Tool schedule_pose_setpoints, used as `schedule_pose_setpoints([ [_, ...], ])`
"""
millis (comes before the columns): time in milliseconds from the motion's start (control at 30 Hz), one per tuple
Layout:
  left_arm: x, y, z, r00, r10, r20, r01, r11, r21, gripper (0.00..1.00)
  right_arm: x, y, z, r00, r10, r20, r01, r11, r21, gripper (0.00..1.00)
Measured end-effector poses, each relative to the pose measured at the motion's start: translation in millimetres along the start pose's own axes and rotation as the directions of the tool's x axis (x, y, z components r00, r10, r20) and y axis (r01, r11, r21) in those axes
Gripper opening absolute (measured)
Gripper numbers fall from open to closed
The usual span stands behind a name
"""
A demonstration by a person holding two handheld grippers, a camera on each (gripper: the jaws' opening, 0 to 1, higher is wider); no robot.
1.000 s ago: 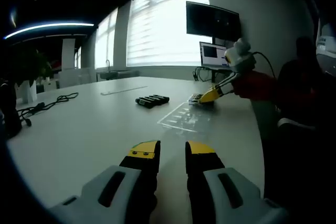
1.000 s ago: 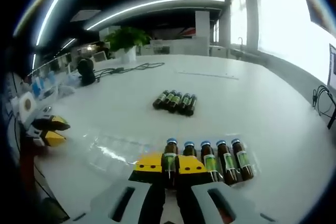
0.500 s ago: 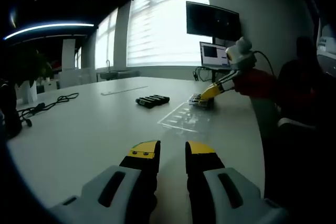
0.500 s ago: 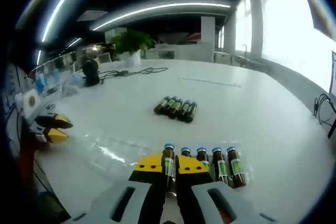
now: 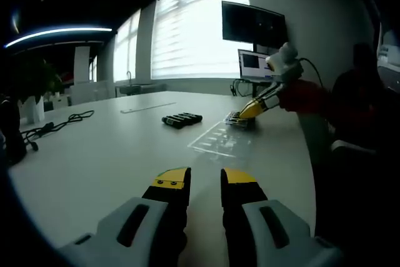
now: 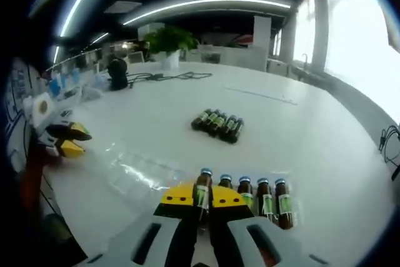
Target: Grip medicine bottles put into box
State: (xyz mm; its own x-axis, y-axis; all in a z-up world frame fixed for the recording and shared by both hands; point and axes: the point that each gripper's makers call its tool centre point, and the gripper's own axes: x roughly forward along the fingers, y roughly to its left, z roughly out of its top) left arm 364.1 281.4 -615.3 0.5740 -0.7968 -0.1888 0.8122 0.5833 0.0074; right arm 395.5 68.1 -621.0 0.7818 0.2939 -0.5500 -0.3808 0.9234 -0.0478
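Left gripper view: left claw (image 5: 205, 181) sits narrow, gripping nothing, low over the white table (image 5: 112, 148); far right, the other claw works at the bottle row. Right gripper view: right claw (image 6: 202, 197) clamps one medicine bottle (image 6: 202, 191), leftmost beside four standing bottles (image 6: 265, 198); clear box (image 6: 140, 170) lies left, five lying bottles (image 6: 219, 123) farther.

Brown medicine bottles (image 6: 259, 196) side by side
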Motion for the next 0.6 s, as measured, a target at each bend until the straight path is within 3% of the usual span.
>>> schedule_pose_setpoints([
  [467, 0, 0.5, 0.1, 1.000, 0.000, 0.001, 0.000, 1.000, -0.003, 0.13, 6, 2, -11.6, 0.998, 0.009, -0.057, -0.008, 1.000, 0.017, 0.02],
  [600, 0, 0.3, 0.0, 1.000, 0.000, 0.001, 0.000, 1.000, -0.003, 0.13, 6, 1, -10.7, 0.999, 0.004, -0.038, -0.003, 0.999, 0.033, 0.02],
])
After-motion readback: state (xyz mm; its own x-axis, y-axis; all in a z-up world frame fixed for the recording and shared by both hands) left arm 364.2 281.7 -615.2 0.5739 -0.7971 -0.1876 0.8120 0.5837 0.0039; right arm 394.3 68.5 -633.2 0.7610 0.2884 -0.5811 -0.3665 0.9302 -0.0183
